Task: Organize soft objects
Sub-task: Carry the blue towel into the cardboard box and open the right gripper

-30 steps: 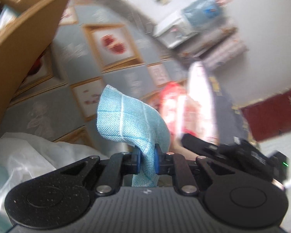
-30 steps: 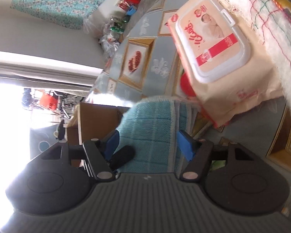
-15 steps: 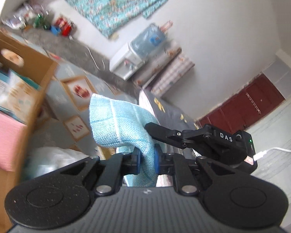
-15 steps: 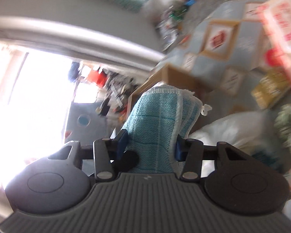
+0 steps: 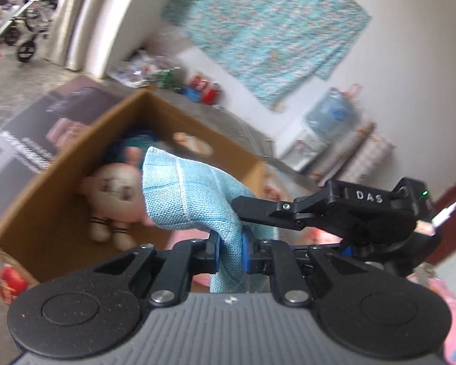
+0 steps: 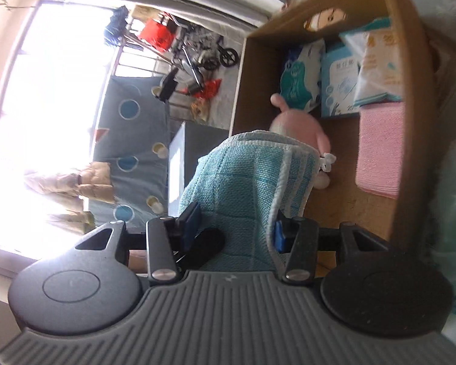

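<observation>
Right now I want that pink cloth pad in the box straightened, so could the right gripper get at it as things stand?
Probably not yet. The right gripper is shut on the blue cloth, so its jaws are full. The cardboard box is open-topped, and nothing covers the pink pad.

- The left wrist view sits just behind the left gripper (image 5: 229, 251) and looks forward and down along its fingers, into an open cardboard box (image 5: 197, 124) near below, with the floor and a white wall (image 5: 410, 60) far behind.
- The right wrist view sits just behind the right gripper (image 6: 235, 228). It is rolled on its side: the bright window (image 6: 54, 91) stands at the left and the cardboard box (image 6: 410, 60) opens to the right.
- Both views are very close to a blue cloth (image 5: 191, 197) (image 6: 246, 188) between the fingers.
- Both views share the box and the plush doll (image 5: 112, 191) (image 6: 301, 127) inside it.
- The left view also shows the right gripper (image 5: 349, 210) from the side.
</observation>
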